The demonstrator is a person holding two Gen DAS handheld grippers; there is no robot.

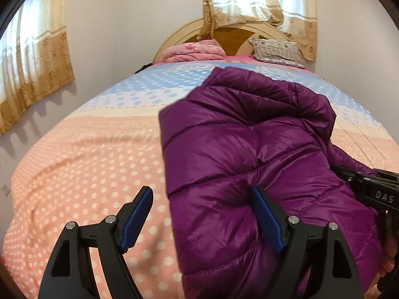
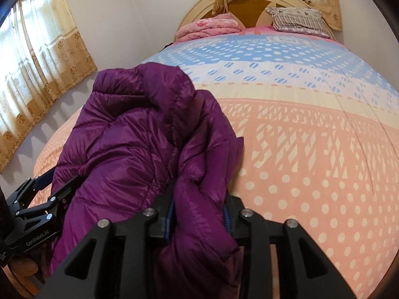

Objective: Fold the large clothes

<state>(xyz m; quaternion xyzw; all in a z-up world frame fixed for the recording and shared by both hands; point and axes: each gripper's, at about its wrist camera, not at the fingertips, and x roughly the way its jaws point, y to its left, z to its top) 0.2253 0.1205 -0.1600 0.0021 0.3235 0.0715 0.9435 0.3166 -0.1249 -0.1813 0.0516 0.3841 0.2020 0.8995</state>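
A wide bed carries a polka-dotted peach, cream and blue quilt. Toward twelve o'clock lie a folded pink floral blanket, a grey patterned pillow and an arched wooden headboard; beige lace curtains hang at ten o'clock.

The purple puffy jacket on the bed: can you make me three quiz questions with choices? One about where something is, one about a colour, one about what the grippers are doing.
1. Where is the grey patterned pillow?
A. by the headboard
B. on the jacket
C. on the floor

2. What colour are the left gripper pads?
A. red
B. blue
C. yellow

3. What is the right gripper doing?
A. open above the bedspread
B. holding a pillow
C. shut on the jacket

Answers: 1 A, it leans at the headboard. 2 B, both pads show blue. 3 C, purple fabric is bunched between its fingers, while the left gripper is open.
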